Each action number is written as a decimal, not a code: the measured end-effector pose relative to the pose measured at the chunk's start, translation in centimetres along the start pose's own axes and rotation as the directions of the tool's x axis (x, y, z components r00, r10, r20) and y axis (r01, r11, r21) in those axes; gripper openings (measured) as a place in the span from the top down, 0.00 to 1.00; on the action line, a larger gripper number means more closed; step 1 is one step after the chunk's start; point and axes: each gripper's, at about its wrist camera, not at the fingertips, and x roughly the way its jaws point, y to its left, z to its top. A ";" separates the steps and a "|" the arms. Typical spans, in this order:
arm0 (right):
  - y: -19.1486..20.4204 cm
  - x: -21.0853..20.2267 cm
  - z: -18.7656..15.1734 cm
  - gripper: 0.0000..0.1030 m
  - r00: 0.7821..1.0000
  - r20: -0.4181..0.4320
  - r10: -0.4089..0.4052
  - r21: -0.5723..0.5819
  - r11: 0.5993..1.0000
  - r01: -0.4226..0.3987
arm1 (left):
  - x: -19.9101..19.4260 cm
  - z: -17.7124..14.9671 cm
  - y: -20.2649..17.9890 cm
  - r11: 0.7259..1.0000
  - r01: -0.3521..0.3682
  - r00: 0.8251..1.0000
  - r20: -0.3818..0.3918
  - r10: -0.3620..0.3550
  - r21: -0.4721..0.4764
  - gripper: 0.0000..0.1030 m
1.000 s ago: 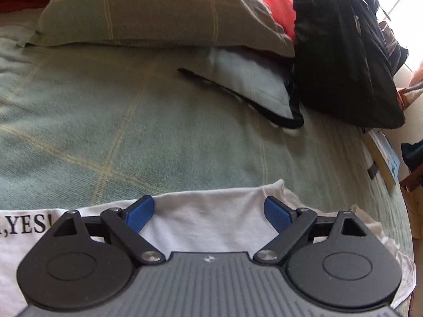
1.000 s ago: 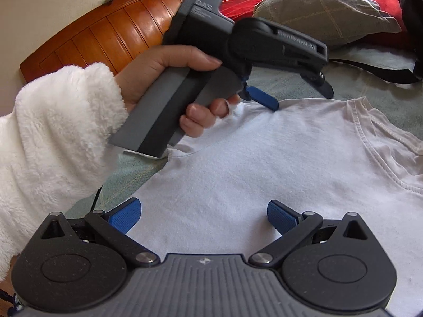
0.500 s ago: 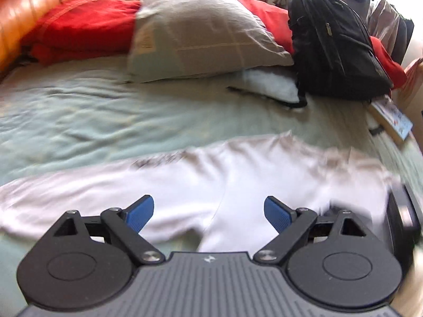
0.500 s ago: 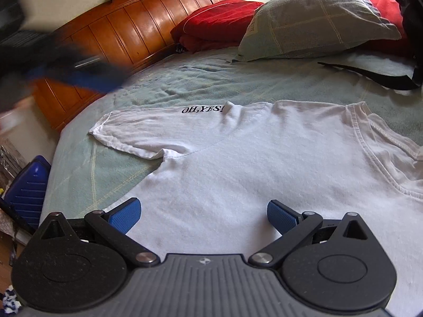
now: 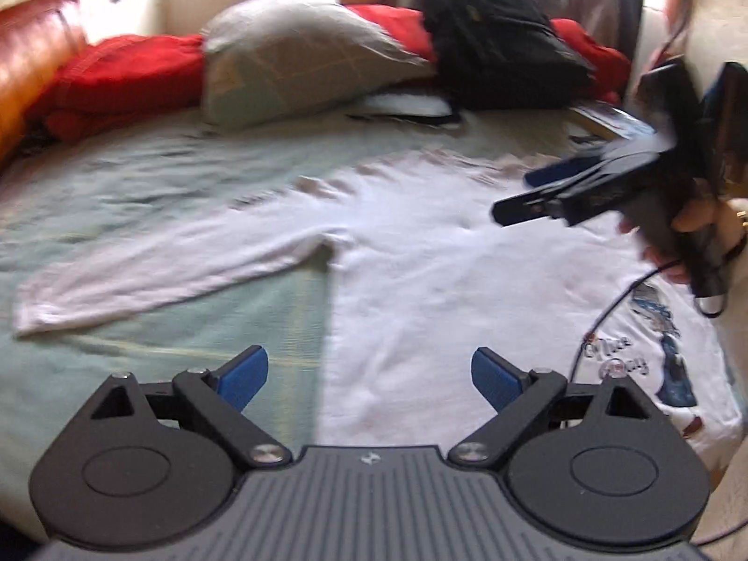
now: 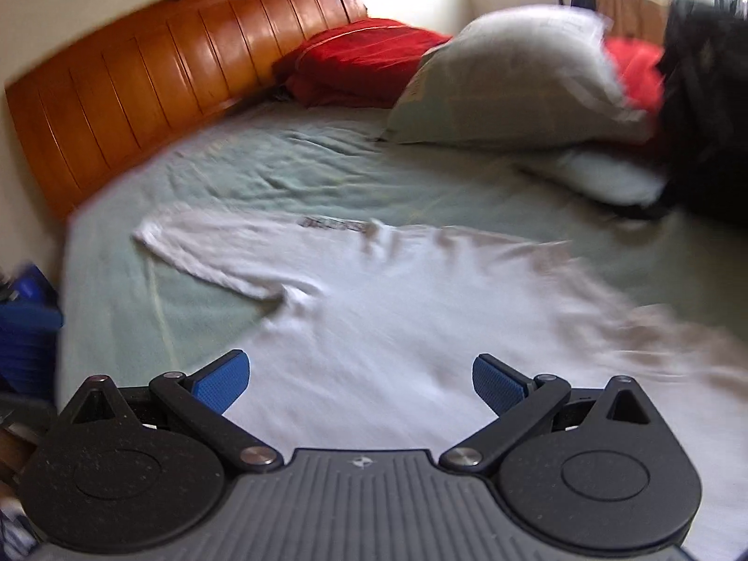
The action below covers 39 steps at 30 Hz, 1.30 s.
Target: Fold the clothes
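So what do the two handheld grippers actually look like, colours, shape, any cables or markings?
Both match. The left gripper and right gripper each have two blue textured finger pads on black linkage arms with silver pivot screws, two round black discs and a ribbed grey body bearing a small white logo. Seen from the left camera, the right gripper has a dark pistol-style handle with a thin black cable trailing from it.

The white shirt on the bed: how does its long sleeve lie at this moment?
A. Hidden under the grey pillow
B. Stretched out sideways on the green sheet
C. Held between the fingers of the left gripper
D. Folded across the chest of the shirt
B: the sleeve of the white shirt lies spread out flat on the green sheet, and no gripper touches it.
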 end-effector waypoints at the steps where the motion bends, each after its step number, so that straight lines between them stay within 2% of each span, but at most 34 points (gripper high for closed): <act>1: 0.1 -1.0 -1.0 0.00 0.999 -0.008 -0.043 -0.016 0.999 0.043 | 1.1 -0.3 -0.6 1.000 0.013 1.000 0.008 -0.013 0.017 0.09; 5: 0.4 -4.6 -5.9 0.00 0.979 -0.046 -0.198 -0.042 0.980 0.196 | 5.3 -1.7 -3.2 0.996 0.061 0.998 0.017 -0.063 0.068 0.09; 9: 0.6 -6.9 -11.6 0.00 0.963 -0.087 -0.256 0.018 0.966 0.259 | 7.3 -4.4 -4.5 0.994 0.090 0.996 -0.008 -0.090 0.067 0.09; 12: 1.0 -8.1 -14.9 0.00 0.960 -0.097 -0.263 0.090 0.958 0.271 | 6.1 -6.5 -4.3 0.996 0.067 0.997 0.036 -0.069 0.052 0.07; 14: 1.3 -8.4 -16.5 0.00 0.961 -0.100 -0.257 0.142 0.953 0.269 | 4.9 -7.5 -4.2 0.998 0.045 0.998 0.033 -0.047 0.046 0.06; 18: 2.5 -7.9 -19.0 0.00 0.942 -0.083 -0.326 0.147 0.931 0.335 | 2.6 -8.9 -5.2 0.997 -0.030 0.999 0.042 0.028 0.068 0.06; 22: 3.5 -7.7 -20.3 0.00 0.920 -0.028 -0.390 0.158 0.907 0.390 | 1.5 -8.8 -7.6 0.992 -0.037 0.996 0.091 0.026 0.121 0.06; 26: 4.3 -9.0 -21.1 0.00 0.912 -0.034 -0.409 0.191 0.893 0.407 | 2.3 -10.0 -9.8 0.991 -0.041 0.996 0.080 0.031 0.125 0.06; 30: 5.6 -11.7 -23.9 0.00 0.919 -0.039 -0.393 0.190 0.900 0.392 | 2.3 -12.4 -10.6 0.992 -0.094 0.991 0.107 0.085 0.087 0.04; 35: 7.2 -14.5 -27.8 0.00 0.923 -0.029 -0.383 0.159 0.910 0.382 | 0.7 -13.2 -10.9 0.991 -0.128 0.985 0.121 0.123 0.043 0.03; 37: 7.6 -15.5 -28.2 0.00 0.922 -0.015 -0.386 0.143 0.912 0.384 | 0.1 -13.5 -11.3 0.990 -0.138 0.982 0.138 0.131 0.040 0.03; 39: 7.9 -16.3 -28.3 0.00 0.919 0.034 -0.392 0.147 0.912 0.383 | -0.1 -13.8 -11.8 0.991 -0.123 0.983 0.145 0.115 0.048 0.03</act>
